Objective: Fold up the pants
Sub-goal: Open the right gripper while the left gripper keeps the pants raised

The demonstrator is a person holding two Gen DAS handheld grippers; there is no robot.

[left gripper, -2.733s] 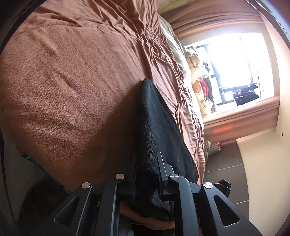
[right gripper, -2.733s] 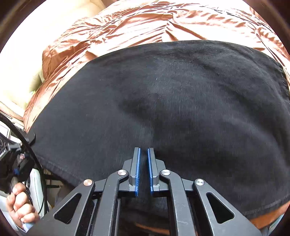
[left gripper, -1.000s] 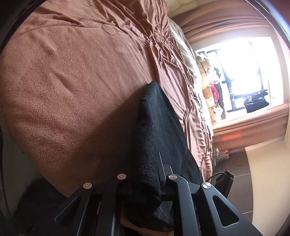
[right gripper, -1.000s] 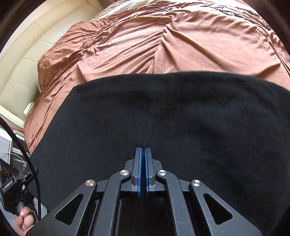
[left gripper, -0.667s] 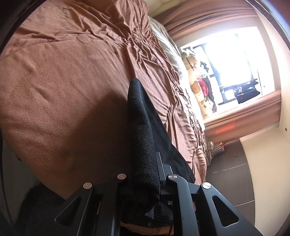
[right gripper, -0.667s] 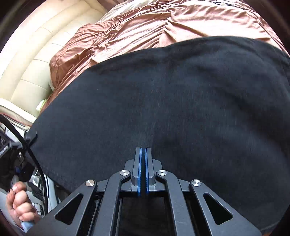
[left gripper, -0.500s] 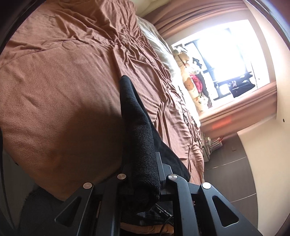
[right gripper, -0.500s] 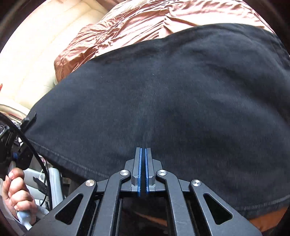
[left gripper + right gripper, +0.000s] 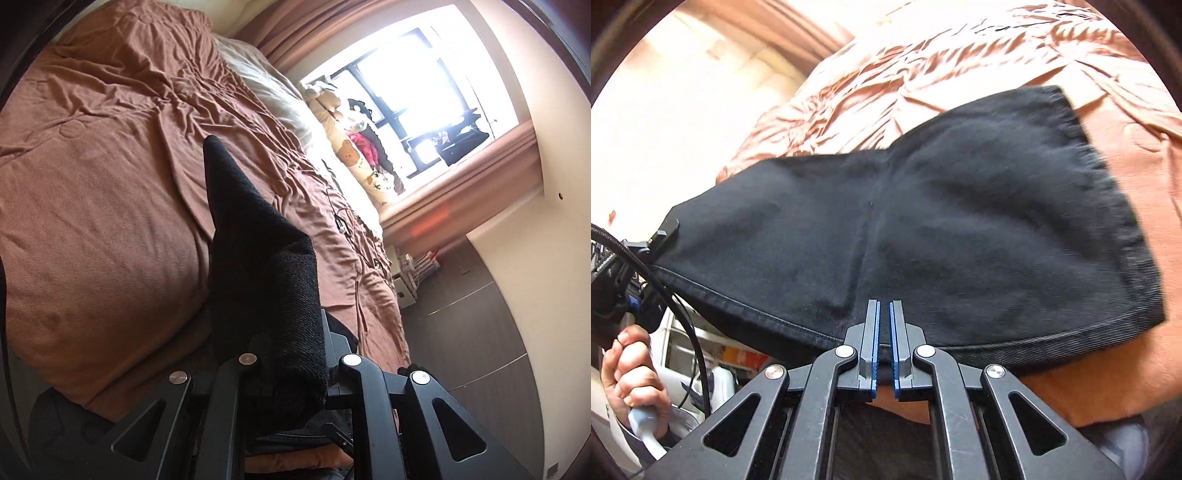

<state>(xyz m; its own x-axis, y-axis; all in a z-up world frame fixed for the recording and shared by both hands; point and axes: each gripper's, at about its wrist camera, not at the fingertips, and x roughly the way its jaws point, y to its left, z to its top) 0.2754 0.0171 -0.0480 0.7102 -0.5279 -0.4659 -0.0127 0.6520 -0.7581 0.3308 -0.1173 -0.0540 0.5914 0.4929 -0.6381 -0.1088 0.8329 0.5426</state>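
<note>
- bed [image 9: 96,206]: a broad, soft mattress under a rust-brown cover, finely napped where it lies flat, bunched into many thin creases toward the far end; in the right wrist view the same cover [image 9: 923,62] catches the light with a satiny sheen.
- pants [image 9: 923,229]: black, matte, heavy woven cloth folded into a wide slab, lifted over the bed's near edge. a vertical seam runs down its middle, a stitched hem curves along the lower edge, and the right end is frayed. from the left wrist view the pants [image 9: 255,266] show edge-on as a thick dark wedge tapering to a blunt tip, coarse weave plain on the near fold.
- window [image 9: 417,88]: a bright, blown-out rectangle with dark bars, framed by pinkish-brown curtains.
- pillow [image 9: 354,155]: long, pale, printed with small figures, lying along the bed's far side.
- left gripper [image 9: 291,354]: black angular metal arms with round silver rivets; its jaws pinch the thick fold of the pants.
- right gripper [image 9: 882,332]: the same black arms, with blue ribbed pads; the jaws stand nearly together and clamp the hem of the pants.
- hand [image 9: 631,373]: curled round a pale handle, at the left edge, beside a black cable.
</note>
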